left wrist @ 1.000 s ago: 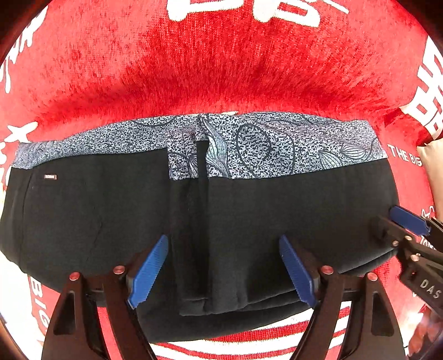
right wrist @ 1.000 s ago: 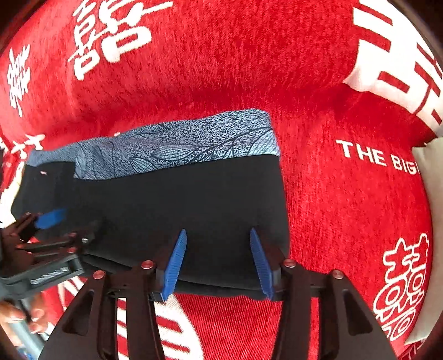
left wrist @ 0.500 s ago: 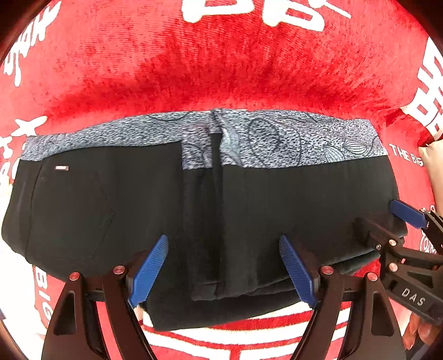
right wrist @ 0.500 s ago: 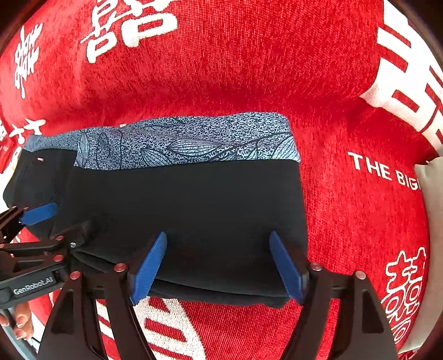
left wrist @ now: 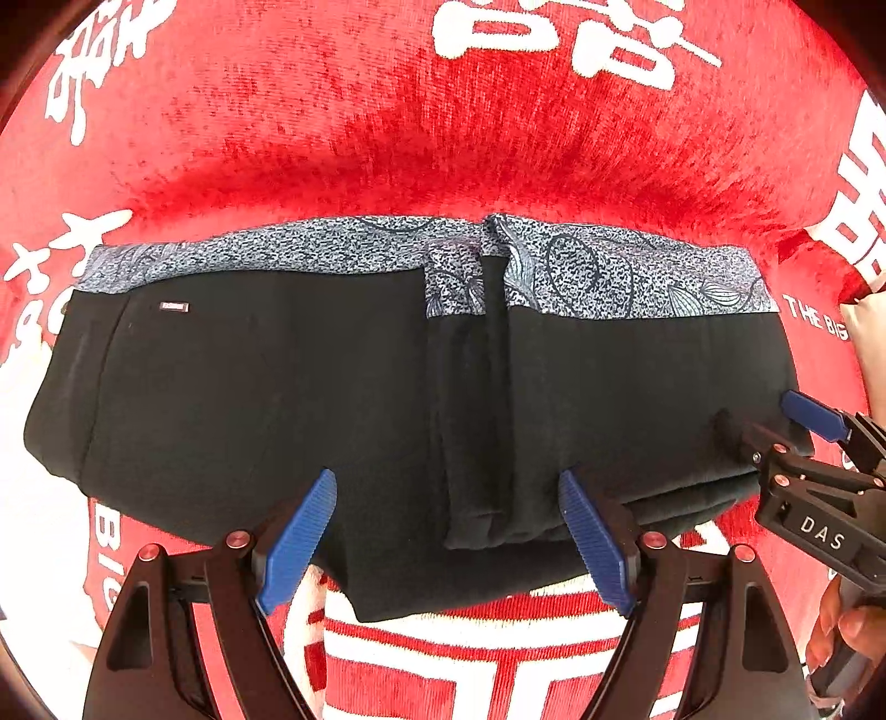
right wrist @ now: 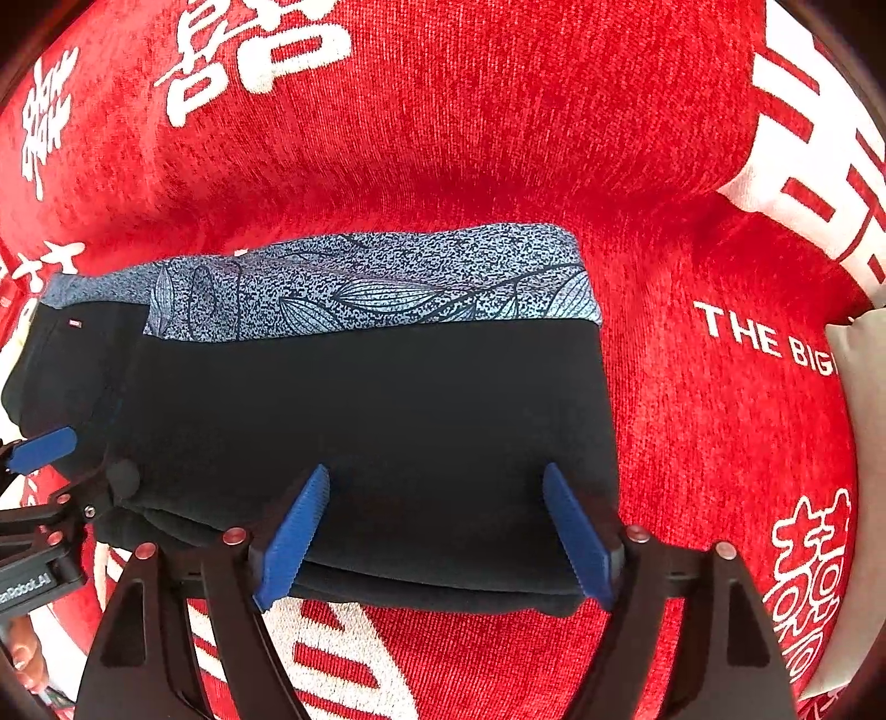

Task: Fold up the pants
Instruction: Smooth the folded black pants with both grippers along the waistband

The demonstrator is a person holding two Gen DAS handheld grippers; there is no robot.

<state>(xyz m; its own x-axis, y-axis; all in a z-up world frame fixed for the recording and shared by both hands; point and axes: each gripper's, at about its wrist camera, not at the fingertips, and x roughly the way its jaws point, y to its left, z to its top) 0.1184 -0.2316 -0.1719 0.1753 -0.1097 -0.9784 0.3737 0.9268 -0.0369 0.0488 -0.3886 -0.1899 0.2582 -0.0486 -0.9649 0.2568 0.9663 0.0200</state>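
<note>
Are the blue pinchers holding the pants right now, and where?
No, nothing is held. The right gripper has just been opening and the left gripper is open; both hang above the folded pants.

Premises: most likely domestic, a bed or similar soft surface. Evidence: a plush red textile cover [right wrist: 498,138] printed with white double-happiness characters [right wrist: 260,50] fills both views; a pale cushion or pillow edge [right wrist: 861,387] sits at right of the right wrist frame.

One pair of pants [left wrist: 249,387], folded. Two grippers: left gripper [left wrist: 448,531], right gripper [right wrist: 437,526]. One red blanket [right wrist: 498,138] underneath.
</note>
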